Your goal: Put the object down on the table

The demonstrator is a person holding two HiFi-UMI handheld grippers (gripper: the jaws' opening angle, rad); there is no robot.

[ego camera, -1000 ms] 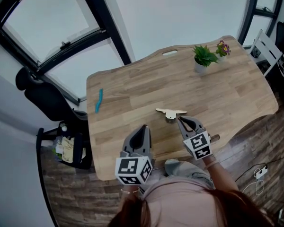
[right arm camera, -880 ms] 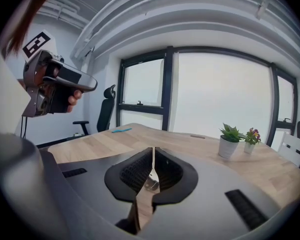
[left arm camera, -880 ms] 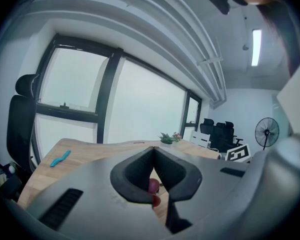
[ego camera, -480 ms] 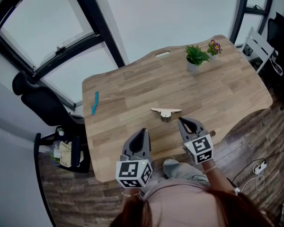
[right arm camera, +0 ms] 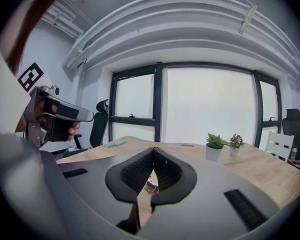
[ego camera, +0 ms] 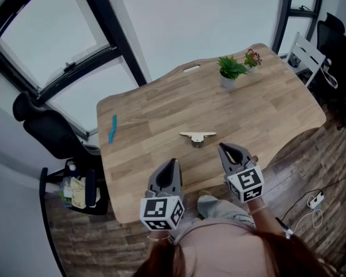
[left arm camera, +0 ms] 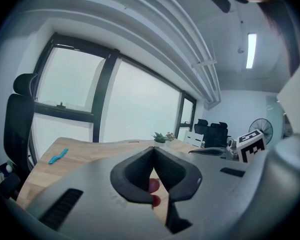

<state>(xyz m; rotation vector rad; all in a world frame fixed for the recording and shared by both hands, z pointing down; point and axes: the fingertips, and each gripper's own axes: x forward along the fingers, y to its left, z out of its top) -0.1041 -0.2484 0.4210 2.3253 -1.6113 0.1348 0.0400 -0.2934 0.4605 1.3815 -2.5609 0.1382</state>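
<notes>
The object, a small beige T-shaped piece (ego camera: 197,136), lies flat on the wooden table (ego camera: 161,105), free of both grippers. My right gripper (ego camera: 222,147) hovers just right of it and nearer to me, shut and holding nothing. In the right gripper view its tips (right arm camera: 153,149) meet, and the piece (right arm camera: 150,186) shows through the gap below them. My left gripper (ego camera: 172,164) hangs over the table's near edge, also shut and holding nothing. Its tips (left arm camera: 153,148) touch in the left gripper view.
A blue strip (ego camera: 112,129) lies near the table's left edge. Two potted plants (ego camera: 229,71) stand at the far right corner. A black office chair (ego camera: 46,131) is to the left of the table, and a white chair (ego camera: 303,53) is beyond its right end.
The right gripper has drawn back a little from the T-shaped piece, which stays on the table. The head view has shifted; the left gripper holds its place.
</notes>
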